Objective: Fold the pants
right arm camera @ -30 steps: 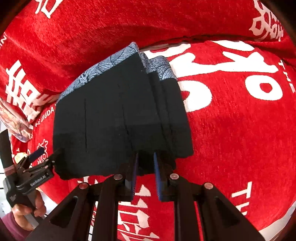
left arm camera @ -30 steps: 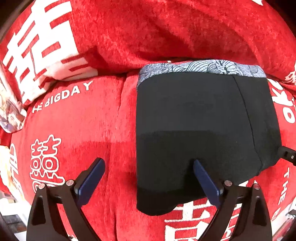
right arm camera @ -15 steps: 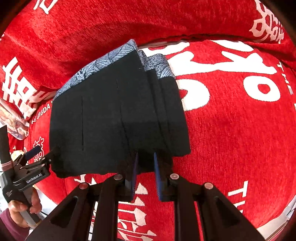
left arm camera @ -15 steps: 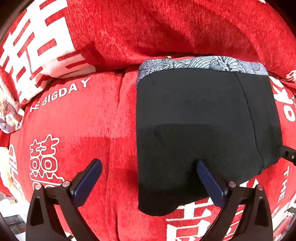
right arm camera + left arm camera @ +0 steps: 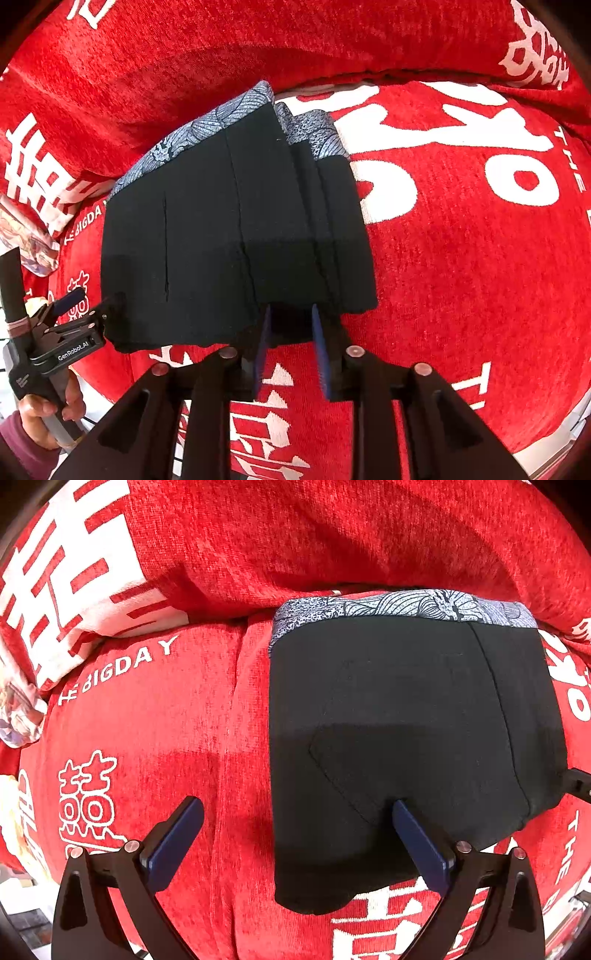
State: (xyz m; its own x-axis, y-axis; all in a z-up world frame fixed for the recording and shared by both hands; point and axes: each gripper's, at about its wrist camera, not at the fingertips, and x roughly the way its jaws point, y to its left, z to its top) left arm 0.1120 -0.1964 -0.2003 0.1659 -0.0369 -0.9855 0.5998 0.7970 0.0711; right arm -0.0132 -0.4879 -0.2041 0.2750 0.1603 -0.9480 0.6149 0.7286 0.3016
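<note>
Black shorts [image 5: 399, 716] with a grey patterned waistband [image 5: 406, 607] lie folded flat on a red blanket [image 5: 159, 720]. My left gripper [image 5: 295, 806] points down and stands wide open over the shorts' left edge, one pad on the blanket and the other over the black cloth. It also shows in the right wrist view as the left gripper [image 5: 74, 325], at the shorts' lower left corner. My right gripper [image 5: 291, 314] sits at the shorts' [image 5: 236, 236] near hem. Its jaws are opening, with the hem between the pads but not pinched.
The red blanket [image 5: 461, 258] bears large white characters and rises into a fold behind the waistband. A pale patterned cloth [image 5: 18, 716] lies at the far left. A person's hand [image 5: 44, 410] holds the left gripper's handle. The blanket's near edge [image 5: 554, 443] runs at the lower right.
My right gripper's pads have parted from a shut pinch on the hem. The left jaws widened slightly. Neither hand has moved, and the shorts lie in the same place.
</note>
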